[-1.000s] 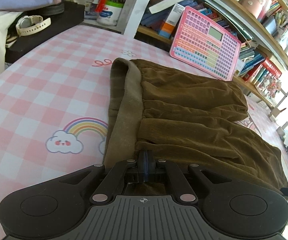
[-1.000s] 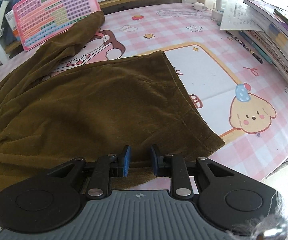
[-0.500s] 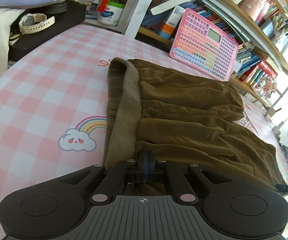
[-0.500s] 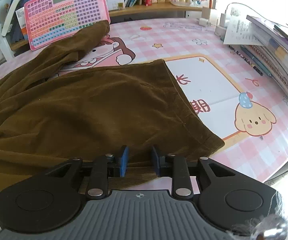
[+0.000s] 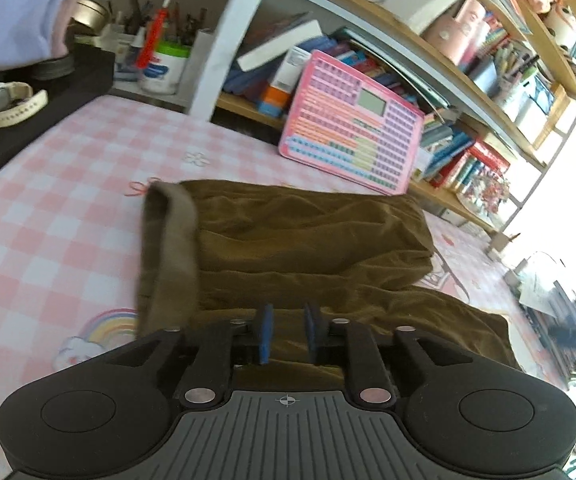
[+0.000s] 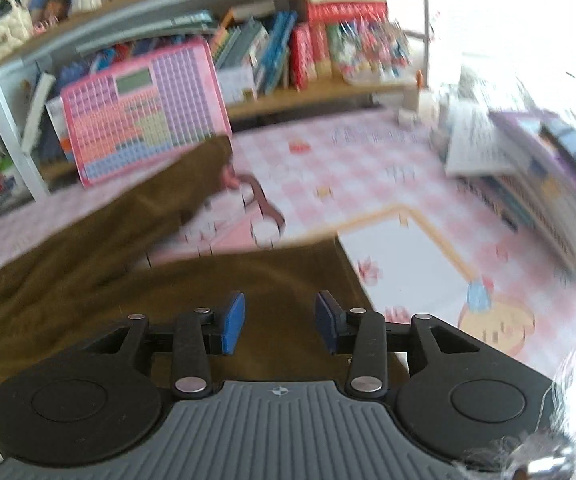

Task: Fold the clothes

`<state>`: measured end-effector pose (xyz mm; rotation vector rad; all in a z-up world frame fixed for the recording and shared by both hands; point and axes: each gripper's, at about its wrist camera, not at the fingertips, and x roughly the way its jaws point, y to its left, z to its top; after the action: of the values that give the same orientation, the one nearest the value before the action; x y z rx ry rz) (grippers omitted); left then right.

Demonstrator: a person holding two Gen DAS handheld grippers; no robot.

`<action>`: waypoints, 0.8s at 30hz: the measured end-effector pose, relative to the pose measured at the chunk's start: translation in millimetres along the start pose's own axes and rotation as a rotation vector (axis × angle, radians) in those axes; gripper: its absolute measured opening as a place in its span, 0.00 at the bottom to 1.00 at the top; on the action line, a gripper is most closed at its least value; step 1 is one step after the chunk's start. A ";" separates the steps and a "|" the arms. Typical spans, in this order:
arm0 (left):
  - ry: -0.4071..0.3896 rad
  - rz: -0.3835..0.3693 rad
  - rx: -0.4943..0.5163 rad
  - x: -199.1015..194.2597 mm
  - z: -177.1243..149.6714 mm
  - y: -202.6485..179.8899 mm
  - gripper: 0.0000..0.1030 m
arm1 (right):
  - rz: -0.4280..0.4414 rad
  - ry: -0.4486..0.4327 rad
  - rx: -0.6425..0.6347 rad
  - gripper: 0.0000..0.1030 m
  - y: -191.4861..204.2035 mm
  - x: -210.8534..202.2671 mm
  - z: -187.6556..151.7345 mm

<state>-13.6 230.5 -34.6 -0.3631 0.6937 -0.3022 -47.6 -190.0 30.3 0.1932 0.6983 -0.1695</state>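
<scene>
Half a second ago the left gripper (image 5: 288,334) was clamped shut on the near edge of the brown corduroy trousers (image 5: 308,240); its blue pads (image 5: 265,334) now stand apart with a narrow gap and nothing between them, and it has lifted so the cloth lies below and beyond the tips. The right gripper (image 6: 279,326) has widened too, from a small gap to a broad one, and both views have swung upward towards the bookshelves (image 5: 468,92).

From the left: a black box carrying a white wristwatch (image 5: 11,104) sits at the far left edge of the pink checked table cover (image 5: 47,220), with a pot of pens (image 5: 165,68) behind it. The trousers lie across the middle of the cover, their paler waistband (image 5: 169,256) turned up along the left side beside a printed rainbow cloud (image 5: 103,330). The fabric is rumpled in long ridges, one leg lying above the other (the two part towards the right, showing cover between them). A pink keypad toy (image 5: 352,140) leans against the shelf behind them.

In the right wrist view, much blurred, the released fingers hover over the hem end of the near leg (image 6: 247,280), touching nothing that I can make out. The far leg (image 6: 127,220) runs up to the pink toy. A stack of books (image 6: 548,184) lies at the right edge.
</scene>
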 end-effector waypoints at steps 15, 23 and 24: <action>-0.013 0.263 -0.126 11.0 -13.2 -39.6 0.20 | 0.281 0.063 -0.188 0.46 -11.2 155.3 126.4; -0.006 0.415 -0.188 20.9 -16.7 -82.4 0.20 | 0.389 0.153 -0.244 0.53 2.0 279.1 176.7; -0.005 0.429 -0.192 21.5 -16.9 -87.4 0.20 | 0.393 0.159 -0.251 0.53 4.1 291.3 180.9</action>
<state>-22.2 140.1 -21.9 -0.3868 0.7786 0.1732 285.0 -254.2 -23.4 0.1008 0.8182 0.3118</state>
